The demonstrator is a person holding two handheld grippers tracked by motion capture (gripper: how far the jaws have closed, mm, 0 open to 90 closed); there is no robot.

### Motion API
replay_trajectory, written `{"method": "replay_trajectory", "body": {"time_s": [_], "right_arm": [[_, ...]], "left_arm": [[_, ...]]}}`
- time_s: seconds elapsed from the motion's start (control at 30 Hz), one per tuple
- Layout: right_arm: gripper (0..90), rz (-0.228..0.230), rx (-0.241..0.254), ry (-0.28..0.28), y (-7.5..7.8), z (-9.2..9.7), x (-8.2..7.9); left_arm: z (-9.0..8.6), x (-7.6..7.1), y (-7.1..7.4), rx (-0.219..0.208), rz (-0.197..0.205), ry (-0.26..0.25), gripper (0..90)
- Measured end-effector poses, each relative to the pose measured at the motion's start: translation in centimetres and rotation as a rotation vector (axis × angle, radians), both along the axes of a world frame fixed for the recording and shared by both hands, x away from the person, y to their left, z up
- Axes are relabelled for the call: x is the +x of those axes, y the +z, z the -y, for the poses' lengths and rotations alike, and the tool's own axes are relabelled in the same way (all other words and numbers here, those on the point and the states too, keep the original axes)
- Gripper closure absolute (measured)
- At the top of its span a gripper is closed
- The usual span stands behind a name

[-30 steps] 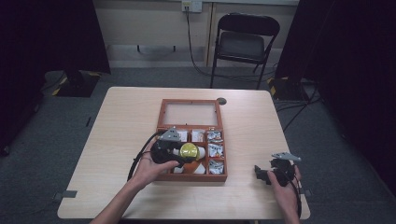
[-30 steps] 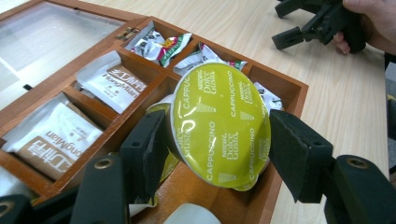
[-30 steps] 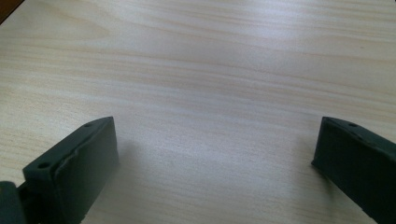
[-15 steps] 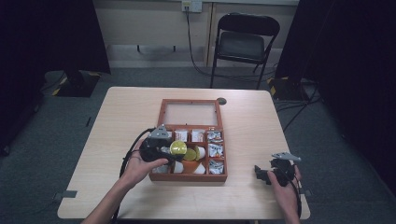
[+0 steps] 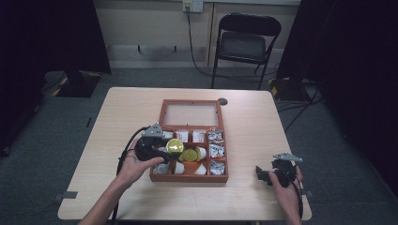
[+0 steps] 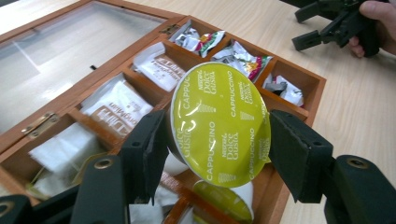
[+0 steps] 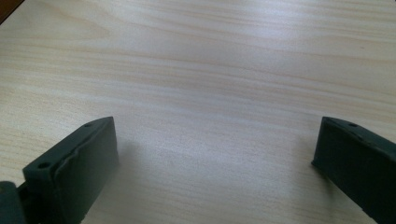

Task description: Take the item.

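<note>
The capsule (image 6: 219, 123), a Dolce Gusto cappuccino pod with a yellow-green foil lid, sits clamped in the left gripper (image 6: 217, 154). Both black jaws press on its sides, so it's a solid hold. It hangs tilted, foil face toward the camera, just above the near-left part of the box (image 5: 161, 111). In the high view the pod shows as a bright yellow disc (image 5: 175, 146) over the left compartments, with the left hand (image 5: 131, 166) coming in from the box's left edge.

The box is a wooden tea-chest type thing with a glass lid (image 6: 70, 42) folded flat open behind it. The compartments hold a mix: white sachets (image 6: 161, 65) in the back row, shiny foil packets (image 6: 243, 58) down the right column, and more pods (image 6: 224, 200) directly under the held one, one of them with the same yellow-green top. A tea bag (image 6: 60, 154) sits in the compartment nearest the left jaw.

The right gripper (image 5: 274, 172) is well apart from all that, down at the near-right corner of the surface (image 5: 253, 122), held in the right hand (image 5: 287, 187). Its jaws stand wide with nothing between them, just bare pale wood grain (image 7: 210, 93) underneath. From the left gripper view it's visible at the top right (image 6: 327, 23), past the box.
</note>
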State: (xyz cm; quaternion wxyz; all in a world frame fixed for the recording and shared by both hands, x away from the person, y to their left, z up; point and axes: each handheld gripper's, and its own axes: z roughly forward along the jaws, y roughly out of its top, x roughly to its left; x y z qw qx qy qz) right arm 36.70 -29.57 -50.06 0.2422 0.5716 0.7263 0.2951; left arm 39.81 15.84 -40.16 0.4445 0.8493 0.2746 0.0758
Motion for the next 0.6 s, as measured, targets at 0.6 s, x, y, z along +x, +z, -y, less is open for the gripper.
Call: {"method": "replay_trajectory", "body": {"time_s": [0.6], "right_arm": [[0.0, 0.000, 0.000, 0.002, 0.0, 0.0, 0.0]], "left_arm": [[-3.4, 0.6, 0.8, -0.026, 0.015, 0.084, 39.0]]}}
